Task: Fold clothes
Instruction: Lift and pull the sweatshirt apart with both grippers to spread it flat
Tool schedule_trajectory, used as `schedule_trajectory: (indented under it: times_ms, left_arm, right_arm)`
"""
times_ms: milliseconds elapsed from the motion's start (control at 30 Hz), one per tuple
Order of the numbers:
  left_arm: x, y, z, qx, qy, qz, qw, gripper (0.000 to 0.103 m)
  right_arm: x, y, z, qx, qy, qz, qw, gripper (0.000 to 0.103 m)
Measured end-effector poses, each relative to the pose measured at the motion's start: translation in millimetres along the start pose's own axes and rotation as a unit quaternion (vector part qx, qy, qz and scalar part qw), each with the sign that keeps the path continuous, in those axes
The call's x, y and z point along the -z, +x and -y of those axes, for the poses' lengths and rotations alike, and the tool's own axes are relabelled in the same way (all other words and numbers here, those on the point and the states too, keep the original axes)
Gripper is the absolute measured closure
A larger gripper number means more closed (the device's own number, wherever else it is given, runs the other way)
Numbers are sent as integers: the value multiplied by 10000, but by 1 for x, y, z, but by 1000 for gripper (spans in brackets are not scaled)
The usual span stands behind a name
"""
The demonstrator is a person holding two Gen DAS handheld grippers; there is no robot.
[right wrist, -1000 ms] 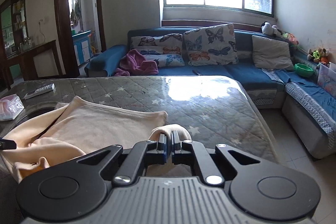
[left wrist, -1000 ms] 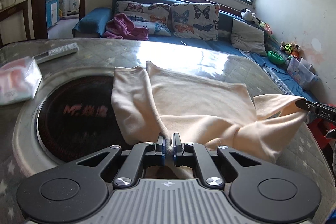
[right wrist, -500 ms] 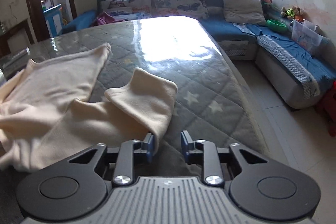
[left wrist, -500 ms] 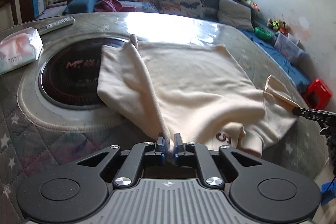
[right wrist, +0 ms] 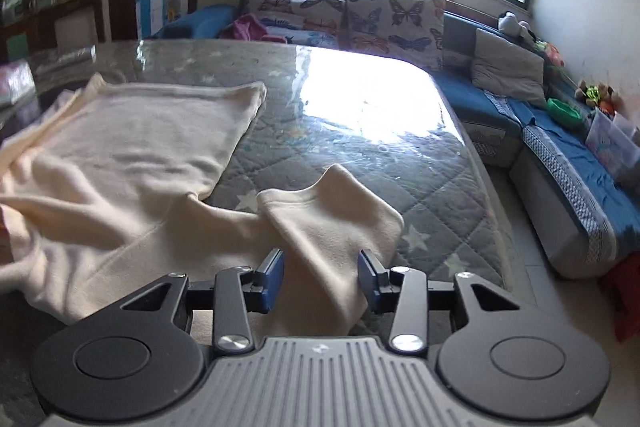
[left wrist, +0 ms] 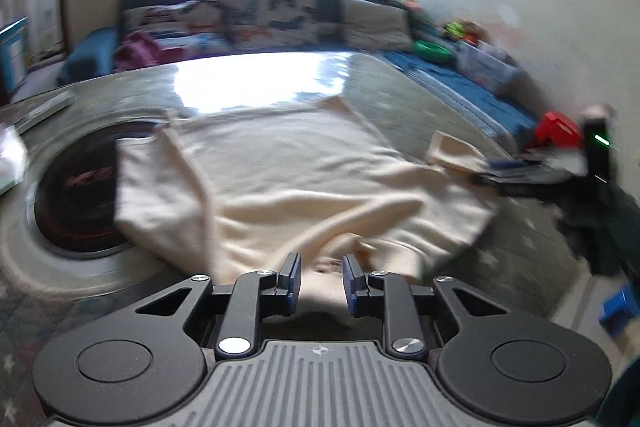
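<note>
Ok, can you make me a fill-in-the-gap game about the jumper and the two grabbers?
1. The jumper lying on the table is the colour ____.
2. The right gripper has its fingers ____, with a sleeve lying between them.
3. The left gripper is also ____, gripping nothing.
4. The cushions on the blue sofa have ____ printed on them.

Missing words: cream; open; open; butterflies

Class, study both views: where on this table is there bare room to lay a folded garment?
Free: the quilted table beyond the cream garment, toward the sofa. Crowded: the near left, under the garment.
</note>
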State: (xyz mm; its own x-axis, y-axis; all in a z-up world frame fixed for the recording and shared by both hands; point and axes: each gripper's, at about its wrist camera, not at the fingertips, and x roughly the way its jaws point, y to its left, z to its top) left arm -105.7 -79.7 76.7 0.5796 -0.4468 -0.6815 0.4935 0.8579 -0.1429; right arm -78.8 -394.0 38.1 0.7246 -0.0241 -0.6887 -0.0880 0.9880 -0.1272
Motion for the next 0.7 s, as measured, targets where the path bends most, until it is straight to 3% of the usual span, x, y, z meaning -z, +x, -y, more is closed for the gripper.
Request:
schedule_trajectory:
  times_ms: [133, 200, 300, 500, 600, 700]
  left_arm:
    - [3, 10, 19, 188, 456, -79, 9988, 68]
    - [5, 14, 24, 171, 597, -113, 9980, 66]
    - [5, 17, 21, 69, 585, -122, 9982, 66]
    - [11, 23, 16, -72, 645, -254, 9976, 66]
    - [15, 24, 15, -66, 629, -307, 9975, 66]
    - [15, 24, 16, -75, 662, -301, 9973, 66]
  right_arm:
    - [0, 10, -1, 139, -174, -28, 9997, 68]
    - [-1, 11, 3, 241, -154, -36, 9996, 85]
    - [2, 4, 16, 463, 42, 105, 9989, 96]
    - [11, -14, 57, 1183, 736, 168, 9901, 95]
    - [20, -19, 67, 1343, 822, 65, 9875, 84]
    - [26, -29, 69, 1297, 823, 118, 9881, 82]
